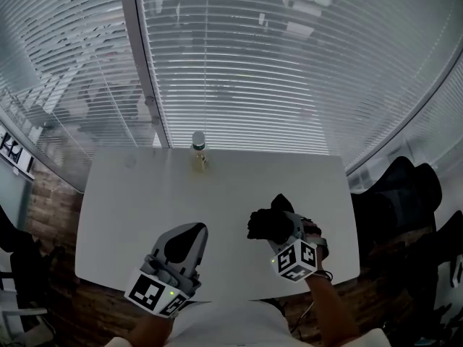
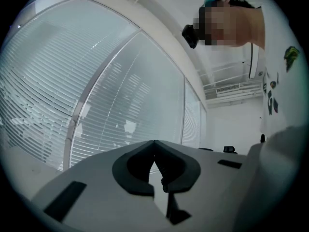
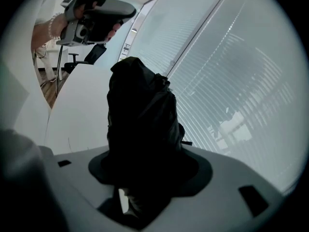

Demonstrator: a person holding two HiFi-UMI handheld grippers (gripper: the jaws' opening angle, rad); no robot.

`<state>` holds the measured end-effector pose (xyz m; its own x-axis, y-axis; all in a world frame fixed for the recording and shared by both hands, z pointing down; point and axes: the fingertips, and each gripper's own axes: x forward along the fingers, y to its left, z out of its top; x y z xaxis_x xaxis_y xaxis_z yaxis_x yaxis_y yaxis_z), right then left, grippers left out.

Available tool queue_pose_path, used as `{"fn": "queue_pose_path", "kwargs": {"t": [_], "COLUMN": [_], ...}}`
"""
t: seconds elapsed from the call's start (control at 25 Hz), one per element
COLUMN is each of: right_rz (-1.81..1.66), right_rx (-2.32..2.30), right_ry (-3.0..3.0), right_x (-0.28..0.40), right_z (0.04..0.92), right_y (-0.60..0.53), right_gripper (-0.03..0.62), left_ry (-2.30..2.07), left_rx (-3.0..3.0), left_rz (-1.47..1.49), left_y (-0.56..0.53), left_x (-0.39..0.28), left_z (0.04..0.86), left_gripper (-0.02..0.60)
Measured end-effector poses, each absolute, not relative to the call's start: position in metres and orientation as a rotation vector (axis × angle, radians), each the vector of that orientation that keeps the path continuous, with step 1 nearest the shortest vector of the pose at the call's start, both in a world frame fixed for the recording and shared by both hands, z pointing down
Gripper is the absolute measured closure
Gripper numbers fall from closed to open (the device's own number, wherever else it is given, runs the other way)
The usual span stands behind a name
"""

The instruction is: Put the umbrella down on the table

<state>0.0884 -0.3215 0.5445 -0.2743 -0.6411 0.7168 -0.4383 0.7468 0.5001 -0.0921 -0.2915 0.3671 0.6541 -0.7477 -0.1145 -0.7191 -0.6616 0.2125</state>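
My right gripper [image 1: 281, 228] is shut on a black folded umbrella [image 1: 265, 223], which it holds just above the right half of the white table [image 1: 130, 215]. In the right gripper view the umbrella [image 3: 142, 124] sticks out from between the jaws and hides their tips. I cannot tell whether its fabric touches the tabletop. My left gripper [image 1: 182, 241] hovers over the near left part of the table, apart from the umbrella. Its jaws meet at the tips [image 2: 154, 143] with nothing between them. The left gripper [image 3: 96, 16] also shows at the upper left of the right gripper view.
A small bottle [image 1: 198, 149] stands at the table's far edge, close to the window blinds [image 1: 289, 71]. A black office chair [image 1: 405, 194] stands to the right of the table. The table's near edge runs just in front of both grippers.
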Motion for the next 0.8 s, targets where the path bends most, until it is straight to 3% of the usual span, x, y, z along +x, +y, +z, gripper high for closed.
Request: {"fn": "queue_pose_path", "kwargs": {"t": [0.8], "right_rz": [-0.248], "right_rx": [0.567], "right_ry": [-1.684], "right_x": [0.092], "right_z": [0.651], "right_y": [-0.334], "right_gripper": [0.336], "left_ry": [-1.245], "left_rx": [2.688], "left_rz": [-0.272], "left_y": [-0.285], "left_x": [-0.104], "left_z": [0.377], "left_gripper": [0.569]}}
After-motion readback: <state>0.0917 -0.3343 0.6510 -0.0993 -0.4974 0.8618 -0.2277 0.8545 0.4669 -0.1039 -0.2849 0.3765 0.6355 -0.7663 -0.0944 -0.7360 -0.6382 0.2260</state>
